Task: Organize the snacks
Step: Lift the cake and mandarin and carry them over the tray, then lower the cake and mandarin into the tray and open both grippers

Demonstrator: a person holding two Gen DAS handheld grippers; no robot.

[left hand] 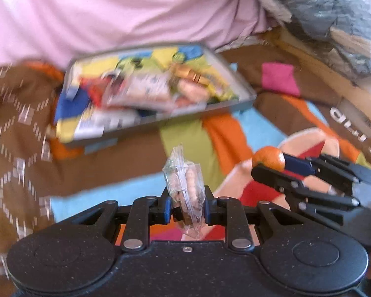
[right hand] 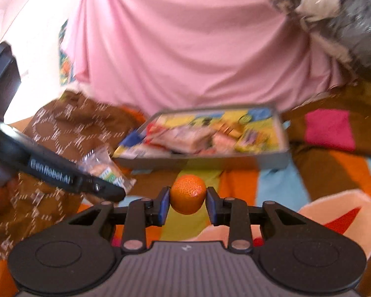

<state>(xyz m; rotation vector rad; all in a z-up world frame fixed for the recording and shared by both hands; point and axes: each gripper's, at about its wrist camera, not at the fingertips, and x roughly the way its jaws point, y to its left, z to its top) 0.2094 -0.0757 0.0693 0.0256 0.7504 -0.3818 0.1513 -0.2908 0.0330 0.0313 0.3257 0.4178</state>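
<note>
My left gripper [left hand: 186, 210] is shut on a clear-wrapped snack packet [left hand: 185, 185] that stands upright between its blue pads. In the right wrist view that packet [right hand: 104, 168] shows at the left, behind the left gripper's black body. My right gripper [right hand: 188, 201] is shut on a small orange [right hand: 188, 194]; the left wrist view shows the orange [left hand: 269, 160] at the right, held in the right gripper's fingers. Ahead of both lies a grey tray [left hand: 244, 101] [right hand: 282, 156] filled with several colourful snack packs, blurred.
Everything rests on a patterned blanket [left hand: 267, 128] of brown, orange, blue and green. A pink cloth [right hand: 185, 49] hangs behind the tray. A cardboard box edge [left hand: 346, 99] and a dark bundle [left hand: 338, 17] sit at the right. A pink square [right hand: 330, 130] lies right of the tray.
</note>
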